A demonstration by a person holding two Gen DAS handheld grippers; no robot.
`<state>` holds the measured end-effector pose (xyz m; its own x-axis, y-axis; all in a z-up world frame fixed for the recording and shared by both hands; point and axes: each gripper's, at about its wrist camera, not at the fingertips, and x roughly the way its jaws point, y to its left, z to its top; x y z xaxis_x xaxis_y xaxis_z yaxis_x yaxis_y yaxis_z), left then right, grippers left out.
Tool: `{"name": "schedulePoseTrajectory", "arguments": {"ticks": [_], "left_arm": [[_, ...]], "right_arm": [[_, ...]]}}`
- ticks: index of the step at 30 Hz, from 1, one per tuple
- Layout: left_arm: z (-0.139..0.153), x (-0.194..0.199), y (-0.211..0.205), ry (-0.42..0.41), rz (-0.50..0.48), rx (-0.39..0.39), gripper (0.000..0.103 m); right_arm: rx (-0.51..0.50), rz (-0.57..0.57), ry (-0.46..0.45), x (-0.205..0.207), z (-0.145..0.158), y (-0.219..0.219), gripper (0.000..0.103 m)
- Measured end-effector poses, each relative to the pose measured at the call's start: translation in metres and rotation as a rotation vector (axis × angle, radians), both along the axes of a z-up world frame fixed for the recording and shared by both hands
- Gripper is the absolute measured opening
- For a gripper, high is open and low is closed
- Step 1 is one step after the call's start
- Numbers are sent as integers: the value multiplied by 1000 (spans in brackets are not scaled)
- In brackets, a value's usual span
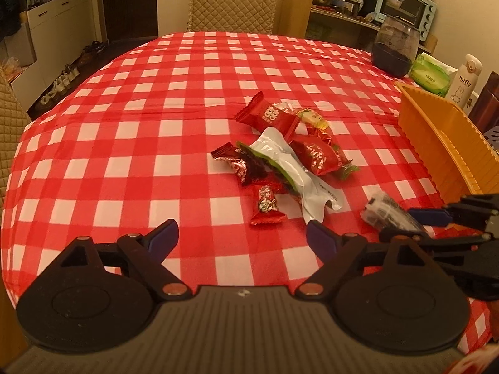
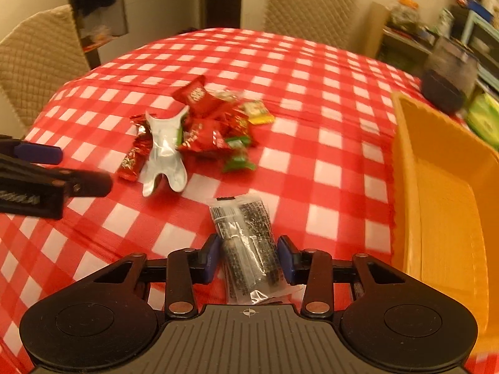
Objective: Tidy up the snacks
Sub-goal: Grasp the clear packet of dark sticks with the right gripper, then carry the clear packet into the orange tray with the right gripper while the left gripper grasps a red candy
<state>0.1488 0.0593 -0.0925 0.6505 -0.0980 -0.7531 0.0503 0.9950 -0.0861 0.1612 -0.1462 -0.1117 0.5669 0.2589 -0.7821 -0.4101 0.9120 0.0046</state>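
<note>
Honestly, my right gripper (image 2: 246,260) barely pinches the clear dark packet (image 2: 246,243) at bottom center; it could slip before reaching the orange basket (image 2: 436,187). Left gripper (image 1: 241,233) hangs wide apart.

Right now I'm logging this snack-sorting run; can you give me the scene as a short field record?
surface: red-and-white checked tablecloth
snack pile: red foil wrappers with a silver pouch, mid-table
bin: orange plastic basket, right side
left gripper: open, holding nothing
right gripper: around a clear packet of dark snacks; grip unclear
</note>
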Motion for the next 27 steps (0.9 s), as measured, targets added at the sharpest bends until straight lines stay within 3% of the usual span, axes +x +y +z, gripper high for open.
{"name": "schedulePoseTrajectory", "arguments": {"ticks": [3,7,8,14,19,21,27], "left_arm": [[-2,8,-7,-21,-22,3,77],[-8,19,-17,-39,-44,25,68],[-9,21,-19,-41,-46,32,62],[-16,29,-21,-44,-63,39,37],[-19,29,-23,-41,-92,45,32],[-17,26,-25,-33,-99,57,16],[-14,14,-25,-27,-107,87,15]], "right_arm": [[6,25,-3,-7,0,-1,42],[2,26,-34,-9,1,-3,56],[10,22,-35,-8,2,-4,58],[59,-12,-35,-4,4,-15,58],[69,-7,-28,-4,0,-14,58],[71,-4,-24,-4,0,-14,58],[74,1,-25,-5,1,-15,57]]}}
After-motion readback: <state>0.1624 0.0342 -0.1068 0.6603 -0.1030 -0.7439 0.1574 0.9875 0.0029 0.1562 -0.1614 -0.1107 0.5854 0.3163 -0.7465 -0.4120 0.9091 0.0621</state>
